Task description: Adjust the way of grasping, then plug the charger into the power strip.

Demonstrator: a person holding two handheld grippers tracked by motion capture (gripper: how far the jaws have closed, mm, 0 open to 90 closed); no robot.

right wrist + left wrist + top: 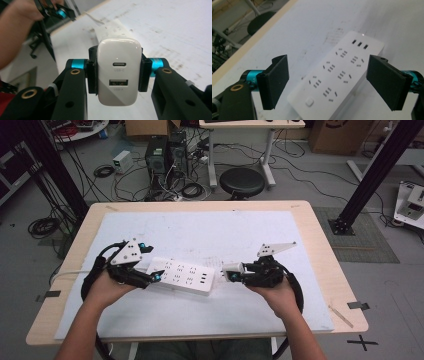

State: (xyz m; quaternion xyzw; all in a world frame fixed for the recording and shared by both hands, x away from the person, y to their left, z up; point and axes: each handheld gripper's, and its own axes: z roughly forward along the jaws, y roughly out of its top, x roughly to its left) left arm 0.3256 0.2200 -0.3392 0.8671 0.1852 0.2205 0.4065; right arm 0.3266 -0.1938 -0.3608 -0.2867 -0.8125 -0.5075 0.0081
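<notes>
**Trainee:** Why is the charger held that way?

**Instructor:** The right gripper is clamped on its two narrow sides, with the port face turned toward the gripper's camera. The far end, where I judge the plug pins to be, therefore points away from the hand and toward the strip. The pins themselves are hidden, so I cannot confirm their direction.

**Trainee:** And the left gripper?

**Instructor:** Its jaws stand wide apart with nothing pressed between them. In the left gripper view the strip lies between and beyond the two pads, touching neither. From the high view, that gripper sits at the strip's left end, the end where the white cable leaves. I judge it is placed there to steady the strip during insertion.

**Trainee:** Where is the strip relative to the charger?

**Instructor:** Flat on the white mat, sockets up, near the table's middle. The charger is held just off the strip's right end, close to it. Whether the two touch cannot be determined from the high view.

**Trainee:** Which socket is nearest?

**Instructor:** The right-end group, beside the three small slots.
</notes>
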